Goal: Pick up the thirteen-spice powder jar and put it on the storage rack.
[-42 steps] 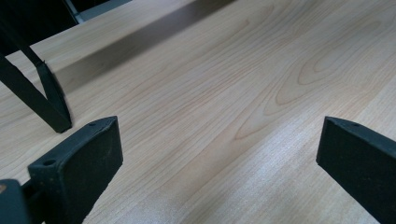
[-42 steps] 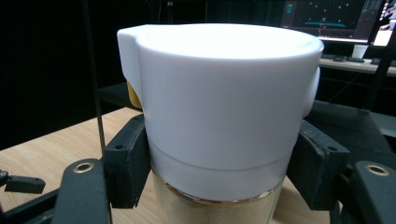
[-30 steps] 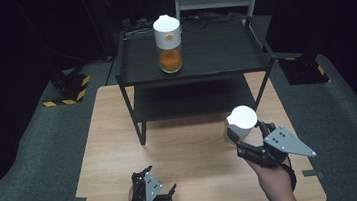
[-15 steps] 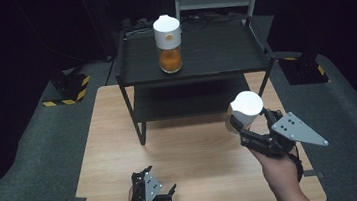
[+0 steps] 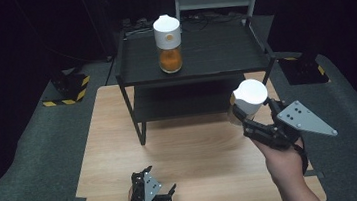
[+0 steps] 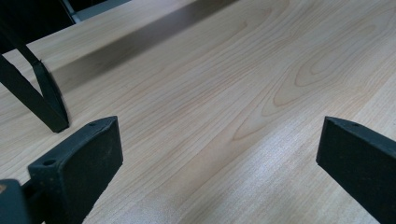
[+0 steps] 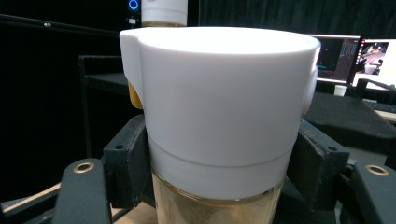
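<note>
Two jars share this scene: one with orange contents (image 5: pixel 169 48) stands on the top deck of the black shelf (image 5: pixel 221 50), and a second white-capped jar (image 5: pixel 249 99) is held in the air by the right gripper (image 5: pixel 249 118), just off the shelf's front right corner and above the surface (image 5: pixel 197 154). In the right gripper view the fingers (image 7: pixel 126 163) pinch this jar (image 7: pixel 219 107) from both sides, right at the seam where the white cap meets the glass body, with pale contents visible below. The left gripper (image 5: pixel 151 194) rests low at the near edge of the surface, its fingers (image 6: pixel 88 158) spread wide with only bare wood between them.

The likely aim is to set the held jar on the shelf beside the first one. The grip sits high, near the cap, so the heavier glass part hangs below the pads; a quick swing or tilt could let it pivot or slide down between them. If the cap is only loosely fitted, squeezing at the seam could shift it. On the way in, the jar's base could clip the shelf's front rail or raised right side if it is not carried high enough, and a placement too close could knock the standing jar over.
</note>
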The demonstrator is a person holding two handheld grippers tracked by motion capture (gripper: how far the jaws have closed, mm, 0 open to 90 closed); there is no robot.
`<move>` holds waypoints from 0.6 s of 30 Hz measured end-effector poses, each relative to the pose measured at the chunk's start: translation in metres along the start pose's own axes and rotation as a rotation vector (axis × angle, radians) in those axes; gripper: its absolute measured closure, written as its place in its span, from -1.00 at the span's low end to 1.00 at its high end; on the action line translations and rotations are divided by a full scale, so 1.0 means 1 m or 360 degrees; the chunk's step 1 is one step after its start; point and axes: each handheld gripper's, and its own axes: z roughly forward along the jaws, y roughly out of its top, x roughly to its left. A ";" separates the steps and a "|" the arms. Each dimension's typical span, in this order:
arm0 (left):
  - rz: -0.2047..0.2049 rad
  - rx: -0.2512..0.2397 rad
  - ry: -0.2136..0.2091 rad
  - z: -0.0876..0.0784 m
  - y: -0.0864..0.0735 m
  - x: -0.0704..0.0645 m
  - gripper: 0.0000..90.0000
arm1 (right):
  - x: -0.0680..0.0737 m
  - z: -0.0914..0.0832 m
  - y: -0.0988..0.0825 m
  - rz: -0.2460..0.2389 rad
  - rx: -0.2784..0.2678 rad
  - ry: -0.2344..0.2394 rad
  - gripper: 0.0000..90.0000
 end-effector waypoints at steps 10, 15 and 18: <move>-0.0010 -0.0007 -0.0008 0.000 -0.001 0.002 -0.99 | -0.002 0.010 0.017 -0.0003 -0.0018 -0.0018 -0.33; -0.0011 -0.0004 -0.0013 0.000 0.000 0.002 -0.99 | -0.004 0.013 0.022 0.0001 -0.0032 -0.0023 -0.33; -0.0018 -0.0004 -0.0017 0.000 -0.001 0.003 -0.99 | -0.005 0.017 0.027 0.0002 -0.0033 -0.0032 -0.33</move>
